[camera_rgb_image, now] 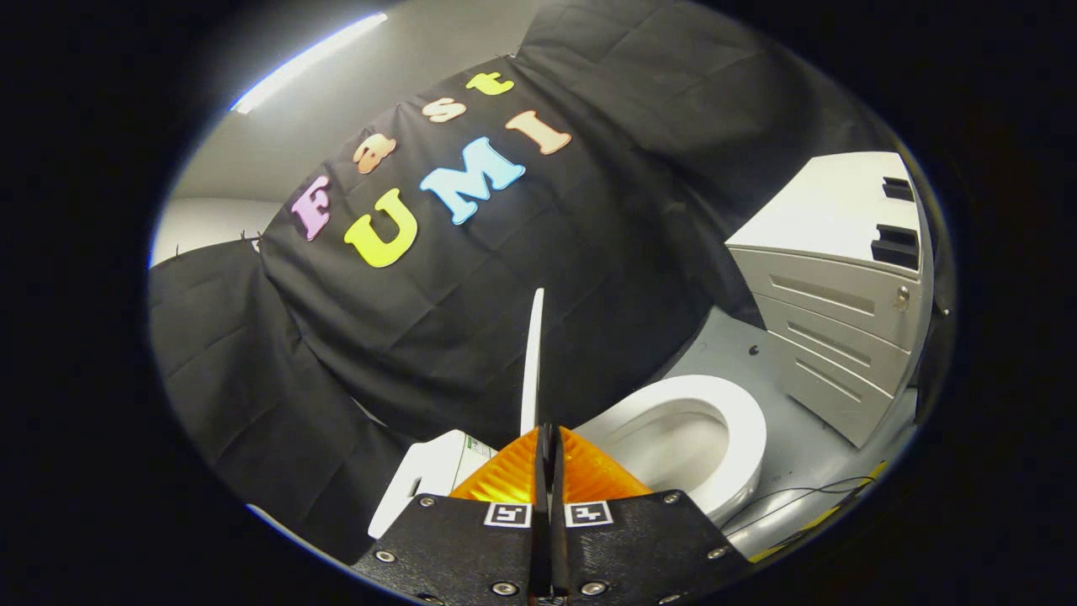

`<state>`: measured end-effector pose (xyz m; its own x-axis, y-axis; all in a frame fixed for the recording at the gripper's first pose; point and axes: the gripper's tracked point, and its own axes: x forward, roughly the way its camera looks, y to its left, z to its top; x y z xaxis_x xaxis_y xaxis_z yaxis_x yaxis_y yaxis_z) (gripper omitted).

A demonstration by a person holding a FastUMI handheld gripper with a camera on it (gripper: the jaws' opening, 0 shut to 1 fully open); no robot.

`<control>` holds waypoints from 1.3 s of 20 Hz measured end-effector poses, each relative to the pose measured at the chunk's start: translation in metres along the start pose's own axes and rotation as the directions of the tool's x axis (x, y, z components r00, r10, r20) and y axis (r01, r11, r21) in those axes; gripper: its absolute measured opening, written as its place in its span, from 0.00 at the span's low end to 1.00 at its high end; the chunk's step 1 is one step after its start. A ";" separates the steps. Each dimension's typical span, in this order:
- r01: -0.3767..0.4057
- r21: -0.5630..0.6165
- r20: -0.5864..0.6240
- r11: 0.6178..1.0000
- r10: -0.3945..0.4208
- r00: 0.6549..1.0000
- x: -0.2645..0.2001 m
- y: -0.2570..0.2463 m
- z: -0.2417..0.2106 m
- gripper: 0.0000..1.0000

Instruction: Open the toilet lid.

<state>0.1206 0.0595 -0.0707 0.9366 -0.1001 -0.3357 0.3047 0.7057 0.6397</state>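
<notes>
One gripper (547,438), fingers pinching the thin white plastic toilet lid (533,362), raised edge-on between them. One white ceramic toilet bowl (740,438) beside it, one white drawer cabinet (833,295) beyond.

The white toilet lid (533,362) stands raised on edge, seen as a thin upright blade rising from between the jaws of the gripper (547,438), which are closed on its lower edge. Just beside it lies the white toilet seat (745,421), flat on the bowl, its oval opening uncovered and the pale bowl interior exposed.
</notes>
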 end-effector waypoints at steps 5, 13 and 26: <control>-0.018 -0.038 0.004 0.999 0.018 1.000 -0.001 0.025 0.002 0.00; -0.054 -0.081 0.021 0.995 0.055 0.998 -0.003 0.082 -0.003 0.00; -0.156 -0.157 0.041 0.975 0.164 0.986 -0.002 0.180 -0.030 0.01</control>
<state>0.1686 0.2077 0.0241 0.9803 -0.0116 -0.1973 0.1238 0.8140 0.5675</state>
